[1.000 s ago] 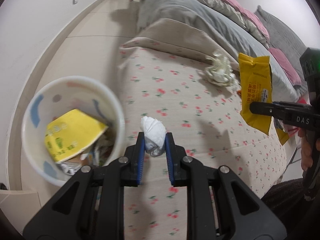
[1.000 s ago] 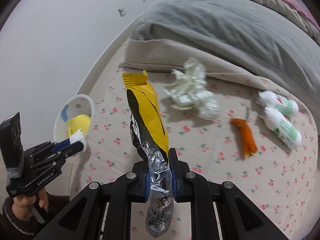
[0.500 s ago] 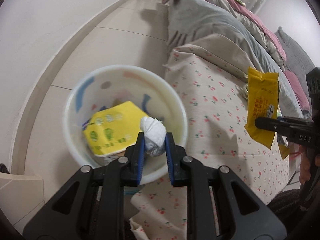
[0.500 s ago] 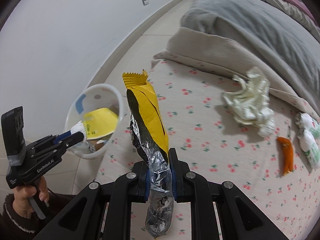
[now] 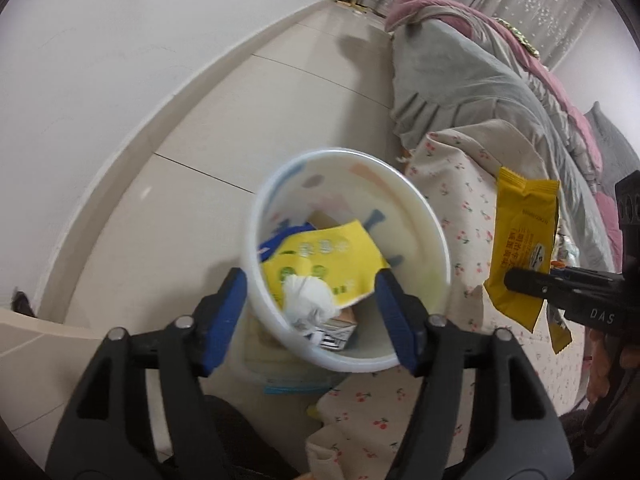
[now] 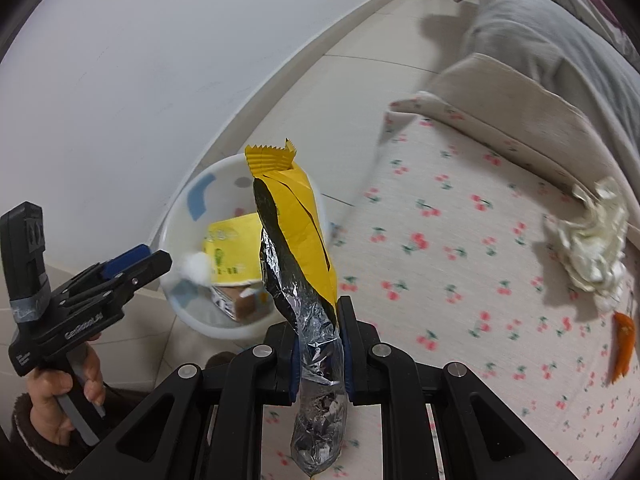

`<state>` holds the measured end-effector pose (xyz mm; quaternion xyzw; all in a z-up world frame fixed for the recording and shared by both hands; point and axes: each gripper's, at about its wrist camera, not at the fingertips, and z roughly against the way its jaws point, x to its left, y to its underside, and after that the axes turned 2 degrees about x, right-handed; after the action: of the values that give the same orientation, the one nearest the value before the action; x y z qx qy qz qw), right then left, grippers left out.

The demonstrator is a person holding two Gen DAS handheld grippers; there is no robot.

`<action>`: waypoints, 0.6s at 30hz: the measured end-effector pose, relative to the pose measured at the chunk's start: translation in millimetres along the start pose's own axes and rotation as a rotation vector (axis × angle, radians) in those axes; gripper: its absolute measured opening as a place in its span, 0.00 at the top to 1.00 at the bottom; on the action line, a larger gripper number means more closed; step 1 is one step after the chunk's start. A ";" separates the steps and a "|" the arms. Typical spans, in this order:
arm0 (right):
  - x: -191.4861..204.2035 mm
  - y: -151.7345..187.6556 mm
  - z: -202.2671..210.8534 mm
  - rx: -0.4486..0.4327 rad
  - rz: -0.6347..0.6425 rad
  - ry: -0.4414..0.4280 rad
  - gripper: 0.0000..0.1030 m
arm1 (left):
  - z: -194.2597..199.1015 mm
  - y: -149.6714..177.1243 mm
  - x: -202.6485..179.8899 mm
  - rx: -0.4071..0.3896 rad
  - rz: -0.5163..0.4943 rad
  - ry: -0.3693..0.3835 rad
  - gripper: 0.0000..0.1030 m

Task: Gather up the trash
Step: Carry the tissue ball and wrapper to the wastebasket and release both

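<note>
My left gripper (image 5: pixel 310 284) is open over the white trash bin (image 5: pixel 424 216). The white tissue ball (image 5: pixel 308 302) lies loose between the spread jaws, inside the bin on a yellow packet (image 5: pixel 320 258). In the right wrist view the ball (image 6: pixel 197 266) sits just off the left gripper (image 6: pixel 160 258) at the bin (image 6: pixel 176 224). My right gripper (image 6: pixel 320 320) is shut on a yellow foil-lined snack wrapper (image 6: pixel 298 236), held upright above the bed to the right of the bin. The wrapper also shows in the left wrist view (image 5: pixel 522 244).
The cherry-print bed sheet (image 6: pixel 460 280) carries a crumpled cream wrapper (image 6: pixel 592 248) and an orange scrap (image 6: pixel 624 342) at the right. A grey duvet (image 5: pixel 460 80) lies further back. Tiled floor (image 5: pixel 280 92) and a white wall (image 5: pixel 120 40) are left of the bin.
My left gripper moved from the bed to over the bin and opened, letting go of the tissue ball, which is now in the bin. My right gripper swung left toward the bin with the wrapper.
</note>
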<state>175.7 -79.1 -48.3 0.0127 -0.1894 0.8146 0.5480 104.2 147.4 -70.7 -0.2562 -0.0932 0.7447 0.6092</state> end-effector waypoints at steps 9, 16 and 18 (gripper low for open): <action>17.9 -18.7 -27.3 0.018 0.021 -0.018 0.83 | 9.8 -0.8 14.3 -0.008 -0.028 -0.146 0.20; 20.5 -24.4 -21.6 -0.040 0.000 -0.058 0.61 | 9.4 -1.8 19.8 0.005 -0.025 -0.166 0.17; 18.9 -24.3 -14.0 -0.064 -0.010 -0.064 0.52 | 9.5 -1.9 18.3 0.005 -0.020 -0.164 0.17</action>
<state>192.6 -49.8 -49.8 0.0222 -0.2326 0.8047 0.5458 98.9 166.9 -66.6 -0.1920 -0.1435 0.7573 0.6075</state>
